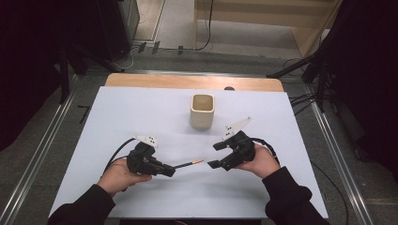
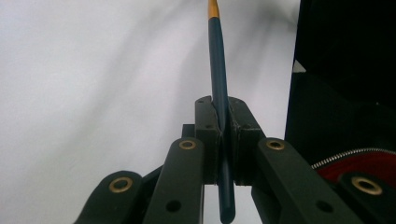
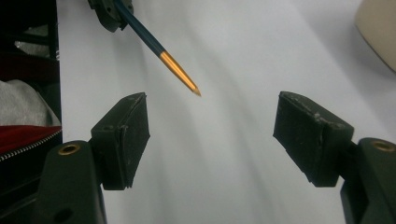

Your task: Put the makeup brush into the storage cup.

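A dark blue pencil with an orange-gold tip points right across the white table. My left gripper is shut on its shaft; in the left gripper view the pencil runs up between the closed pads. My right gripper stands open just right of the tip, with nothing between its jaws. In the right gripper view the pencil comes in from the upper left, its tip ending just above and ahead of the left pad, and the right gripper gapes wide. A cream square cup stands upright behind both grippers.
The white sheet covers the table, with a wooden strip at the far edge. The cup's side shows at the upper right of the right gripper view. Black stands and cables flank the table.
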A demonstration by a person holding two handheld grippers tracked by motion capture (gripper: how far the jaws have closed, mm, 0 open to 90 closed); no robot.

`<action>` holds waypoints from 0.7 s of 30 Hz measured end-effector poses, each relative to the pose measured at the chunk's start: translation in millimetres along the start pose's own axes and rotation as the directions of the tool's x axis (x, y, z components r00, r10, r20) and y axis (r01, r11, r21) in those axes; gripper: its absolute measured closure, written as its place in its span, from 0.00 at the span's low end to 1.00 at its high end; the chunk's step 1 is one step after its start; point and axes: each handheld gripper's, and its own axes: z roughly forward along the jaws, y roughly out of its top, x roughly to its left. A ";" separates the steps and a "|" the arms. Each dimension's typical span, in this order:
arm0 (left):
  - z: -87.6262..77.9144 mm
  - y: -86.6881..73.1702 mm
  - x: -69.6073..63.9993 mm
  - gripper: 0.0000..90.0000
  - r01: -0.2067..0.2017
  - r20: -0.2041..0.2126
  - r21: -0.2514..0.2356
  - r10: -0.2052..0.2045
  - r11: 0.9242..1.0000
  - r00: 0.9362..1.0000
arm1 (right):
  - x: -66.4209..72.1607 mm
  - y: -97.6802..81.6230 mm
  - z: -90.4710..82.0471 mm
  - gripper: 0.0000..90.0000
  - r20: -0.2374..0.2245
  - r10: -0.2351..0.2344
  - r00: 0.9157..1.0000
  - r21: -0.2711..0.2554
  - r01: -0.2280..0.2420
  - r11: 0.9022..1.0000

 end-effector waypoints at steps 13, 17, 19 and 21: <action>-1.9 -4.6 -3.1 0.95 0.060 -0.023 -0.104 -0.062 0.993 0.998 | -7.2 -17.7 -13.6 0.32 0.013 0.101 0.995 -0.078 -0.100 0.992; -4.6 -6.9 -2.3 0.95 0.090 -0.037 -0.159 -0.097 0.983 0.995 | -5.1 -22.8 -16.6 0.33 0.006 0.116 0.993 -0.100 -0.115 0.988; -5.7 -7.0 -2.6 0.95 0.094 -0.046 -0.182 -0.104 0.979 0.993 | -4.0 -25.1 -17.8 0.33 0.018 0.129 0.992 -0.116 -0.126 0.985; -6.4 -7.1 -2.6 0.95 0.094 -0.057 -0.200 -0.107 0.975 0.993 | -2.8 -27.8 -18.7 0.33 0.032 0.152 0.988 -0.138 -0.146 0.980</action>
